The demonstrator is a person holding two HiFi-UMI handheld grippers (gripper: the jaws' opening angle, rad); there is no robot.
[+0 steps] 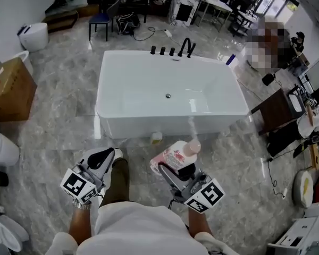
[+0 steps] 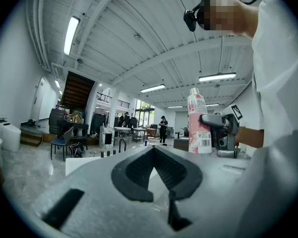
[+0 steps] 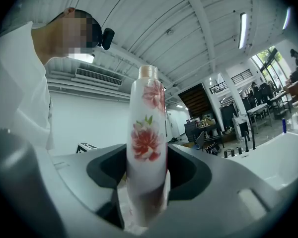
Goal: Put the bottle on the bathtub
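A white bottle [image 1: 178, 154] with a red flower print and a pale cap stands upright in my right gripper [image 1: 174, 169], which is shut on its lower body. The right gripper view shows the bottle [image 3: 148, 148] filling the gap between the right gripper's [image 3: 146, 170] dark pads. The white bathtub [image 1: 122, 97] stands on the floor just ahead, its near rim a short way beyond the bottle. My left gripper [image 1: 100, 161] hangs to the left, shut and holding nothing. In its own view, the left gripper's [image 2: 155, 150] tips meet, and the bottle [image 2: 198, 123] shows at the right.
A black faucet [image 1: 186, 48] and knobs line the tub's far rim. A small yellowish object [image 1: 156, 137] lies on the floor against the tub's near wall. A cardboard box [image 1: 9, 89] stands at the left, a dark cabinet [image 1: 276, 113] at the right.
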